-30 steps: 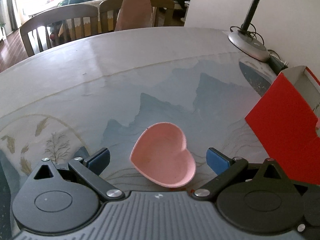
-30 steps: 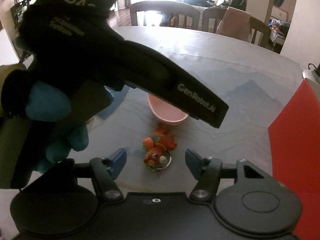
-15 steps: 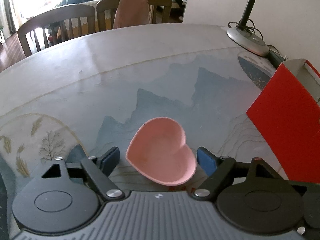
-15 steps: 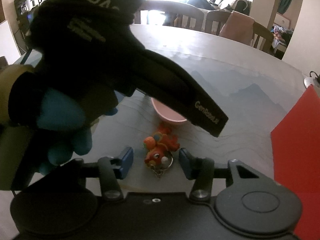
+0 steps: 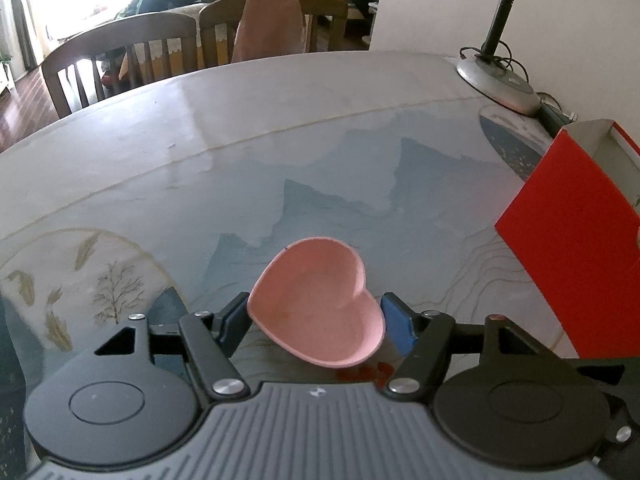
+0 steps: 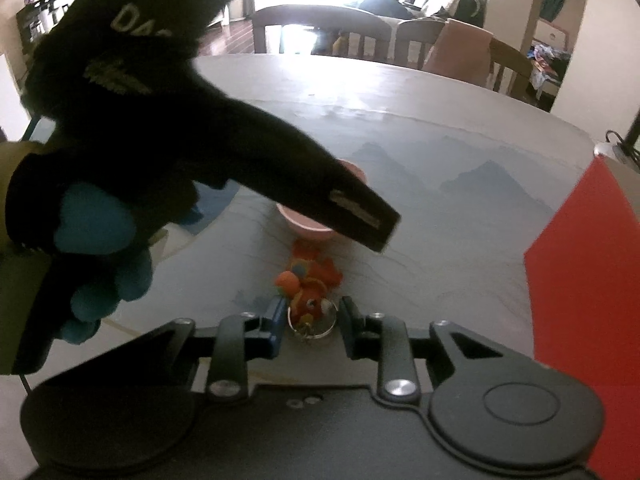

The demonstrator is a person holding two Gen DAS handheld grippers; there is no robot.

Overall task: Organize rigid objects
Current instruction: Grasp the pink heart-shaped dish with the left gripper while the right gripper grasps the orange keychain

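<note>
A pink heart-shaped dish (image 5: pixel 316 312) lies on the table, and my left gripper (image 5: pixel 316 322) is shut on it, its blue pads (image 5: pixel 394 326) pressing on both sides. In the right wrist view the dish (image 6: pixel 306 229) is partly hidden behind the left gripper's black body. Just in front of it lies an orange fish toy (image 6: pixel 308 284) with a key ring. My right gripper (image 6: pixel 311 320) is shut on the toy's near end. A bit of the toy (image 5: pixel 378 372) shows under the dish in the left wrist view.
An open red box (image 5: pixel 568 236) stands on the table to the right, also at the right edge as the red box (image 6: pixel 592 280). A desk lamp (image 5: pixel 496 84) sits at the far right. Wooden chairs (image 5: pixel 120 56) line the far edge. A blue-gloved hand (image 6: pixel 96 232) holds the left gripper.
Both grippers have narrowed from wide open. The left pads have come in against the pink dish. The right fingers have moved forward and in onto the orange toy.
</note>
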